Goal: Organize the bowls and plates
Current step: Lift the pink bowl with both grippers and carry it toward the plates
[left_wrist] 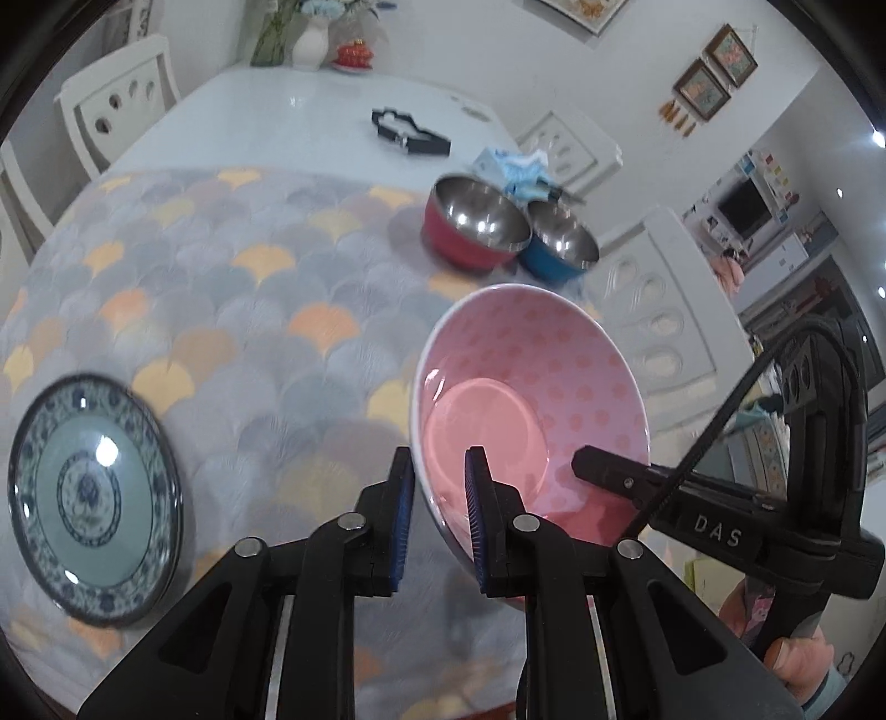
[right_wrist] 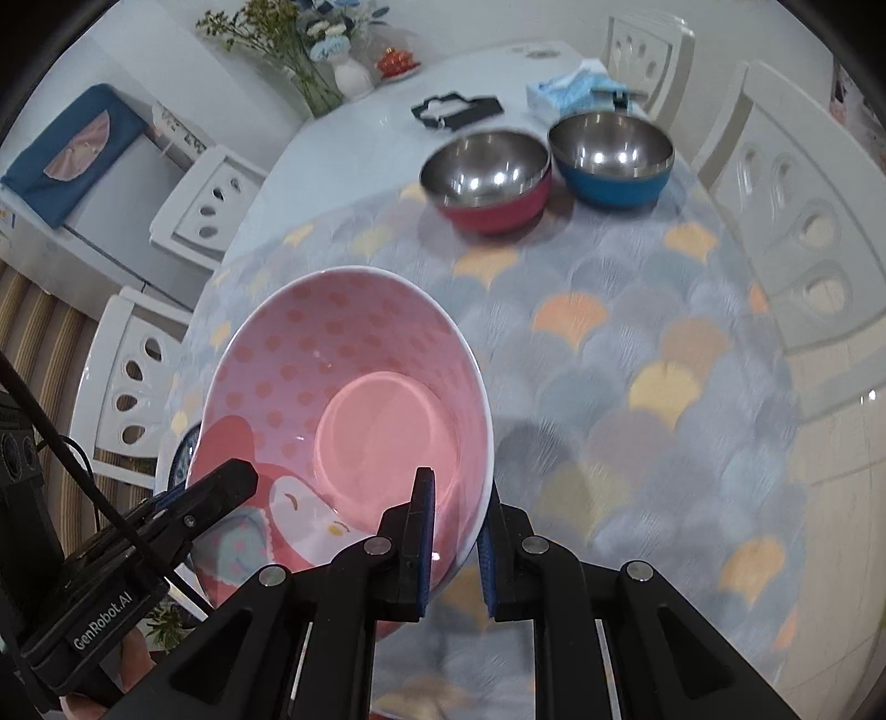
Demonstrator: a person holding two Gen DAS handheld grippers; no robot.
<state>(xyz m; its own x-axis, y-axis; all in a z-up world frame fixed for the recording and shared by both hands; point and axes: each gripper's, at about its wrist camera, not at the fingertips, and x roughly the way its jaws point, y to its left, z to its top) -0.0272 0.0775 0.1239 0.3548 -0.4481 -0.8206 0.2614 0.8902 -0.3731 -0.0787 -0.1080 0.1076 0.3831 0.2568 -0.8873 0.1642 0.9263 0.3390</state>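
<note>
A pink polka-dot bowl (left_wrist: 520,399) is held tilted above the table by both grippers. My left gripper (left_wrist: 440,515) is shut on its near-left rim. My right gripper (right_wrist: 457,545) is shut on its right rim; the same bowl fills the right wrist view (right_wrist: 354,399). The right gripper also shows in the left wrist view (left_wrist: 609,471). A blue-and-white patterned plate (left_wrist: 91,493) lies on the cloth at the left. A red steel bowl (left_wrist: 473,224) and a blue steel bowl (left_wrist: 562,246) stand side by side, touching, at the far right.
A scallop-patterned cloth (left_wrist: 266,310) covers the near half of the white table (left_wrist: 288,111). A black frame-like object (left_wrist: 410,130), a tissue pack (left_wrist: 515,166) and a vase with flowers (left_wrist: 310,39) sit further back. White chairs (right_wrist: 797,232) surround the table.
</note>
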